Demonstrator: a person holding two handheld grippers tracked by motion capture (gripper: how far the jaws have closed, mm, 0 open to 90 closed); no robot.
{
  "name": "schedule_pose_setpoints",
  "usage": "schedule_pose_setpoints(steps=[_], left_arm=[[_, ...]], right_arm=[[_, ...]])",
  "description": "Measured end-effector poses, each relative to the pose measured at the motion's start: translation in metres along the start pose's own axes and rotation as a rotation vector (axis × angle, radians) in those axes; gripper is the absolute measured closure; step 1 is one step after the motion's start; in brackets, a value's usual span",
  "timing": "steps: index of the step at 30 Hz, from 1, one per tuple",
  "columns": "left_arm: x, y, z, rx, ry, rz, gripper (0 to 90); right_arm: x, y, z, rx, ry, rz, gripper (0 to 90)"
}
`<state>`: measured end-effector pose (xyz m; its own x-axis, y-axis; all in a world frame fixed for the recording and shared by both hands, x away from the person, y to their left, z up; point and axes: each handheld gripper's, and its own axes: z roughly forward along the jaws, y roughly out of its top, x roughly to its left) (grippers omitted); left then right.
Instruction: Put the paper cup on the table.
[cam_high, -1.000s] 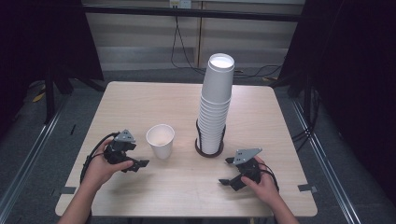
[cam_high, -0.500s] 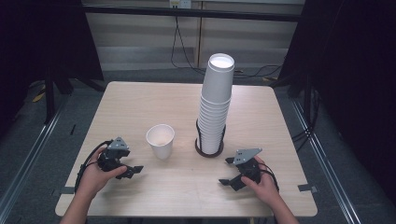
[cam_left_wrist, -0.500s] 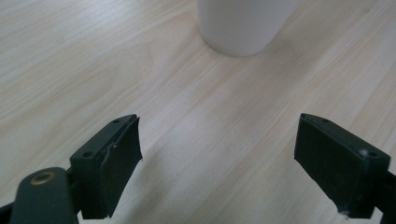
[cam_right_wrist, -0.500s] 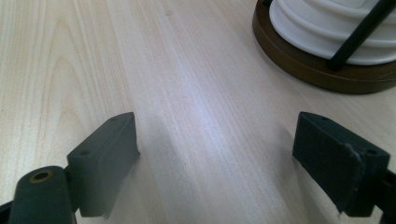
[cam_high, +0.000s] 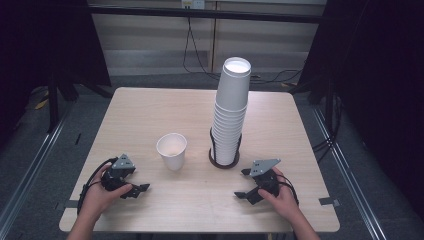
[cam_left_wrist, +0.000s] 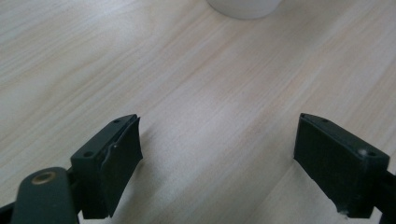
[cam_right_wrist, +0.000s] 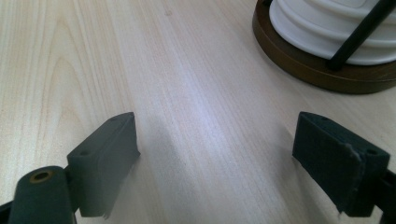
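A single white paper cup (cam_high: 172, 150) stands upright on the wooden table (cam_high: 150, 115); its base edge (cam_left_wrist: 245, 7) shows at the top of the left gripper view. A tall stack of white cups (cam_high: 231, 115) sits in a round brown holder (cam_high: 224, 162) with black rods. My left gripper (cam_high: 140, 182) rests low at the near left, jaws open toward the single cup, nothing between them (cam_left_wrist: 217, 154). My right gripper (cam_high: 241, 183) lies at the near right, open and empty (cam_right_wrist: 215, 158), with the holder's base (cam_right_wrist: 317, 70) just beyond its right jaw.
Bare tabletop lies between the two grippers and in front of the cups. The table's near edge is close behind both hands. Dark floor, metal rails and cables surround the table.
My left hand has drawn back from the single cup toward the near left corner and sunk lower onto the table. The right hand and both cup groups have stayed put.
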<state>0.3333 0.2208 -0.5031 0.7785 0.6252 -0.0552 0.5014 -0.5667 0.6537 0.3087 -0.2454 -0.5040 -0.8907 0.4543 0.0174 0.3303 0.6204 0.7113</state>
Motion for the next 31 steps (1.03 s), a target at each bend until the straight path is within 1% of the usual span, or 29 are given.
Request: schedule_pose_setpoints(steps=[1, 3, 4, 6, 7, 8, 10, 11, 12, 20, 22, 24, 30, 31], left_arm=[[-0.001, -0.001, 0.001, 0.003, 0.004, -0.004, 14.6], [-0.001, -0.002, 0.001, 0.0, 0.007, 0.013, 14.4], [-0.001, -0.003, 0.001, -0.003, 0.009, 0.012, 14.4], [-0.001, -0.004, 0.001, -0.015, 0.008, 0.006, 14.6], [-0.001, -0.005, 0.001, -0.019, 0.013, 0.009, 14.4], [-0.002, -0.006, 0.002, -0.033, 0.013, 0.002, 13.8], [-0.002, -0.007, 0.001, -0.038, 0.017, 0.008, 13.0], [-0.001, -0.008, 0.002, -0.049, 0.022, 0.014, 13.0], [-0.002, -0.009, 0.002, -0.056, 0.013, 0.003, 12.5], [-0.003, -0.014, 0.004, -0.101, 0.015, -0.003, 11.6], [-0.003, -0.015, 0.004, -0.111, 0.023, -0.003, 11.2], [-0.004, -0.015, 0.004, -0.115, 0.024, -0.011, 11.2], [-0.004, -0.015, 0.004, -0.117, 0.024, -0.012, 11.3], [-0.004, -0.015, 0.004, -0.117, 0.026, -0.008, 11.3]], right_arm=[[0.0, 0.0, 0.0, 0.0, 0.0, 0.0, 13.6], [0.0, 0.0, 0.0, 0.0, 0.0, 0.0, 13.6], [0.0, 0.0, 0.0, 0.0, 0.0, 0.0, 13.6], [0.0, 0.0, 0.0, 0.0, 0.0, 0.0, 13.6], [0.0, 0.0, 0.0, 0.0, 0.0, 0.0, 13.6], [0.0, 0.0, 0.0, 0.0, 0.0, 0.0, 13.6], [0.0, 0.0, 0.0, 0.0, 0.0, 0.0, 13.6], [0.0, 0.0, 0.0, 0.0, 0.0, 0.0, 13.6], [0.0, 0.0, 0.0, 0.0, 0.0, 0.0, 13.6], [0.0, 0.0, 0.0, 0.0, -0.001, 0.0, 13.6], [0.0, 0.0, 0.0, 0.0, 0.0, 0.0, 13.6], [0.0, 0.0, 0.0, 0.0, -0.001, 0.0, 13.6], [0.0, 0.0, 0.0, 0.0, -0.001, 0.0, 13.6], [0.0, 0.0, 0.0, 0.0, -0.001, 0.0, 13.6]])
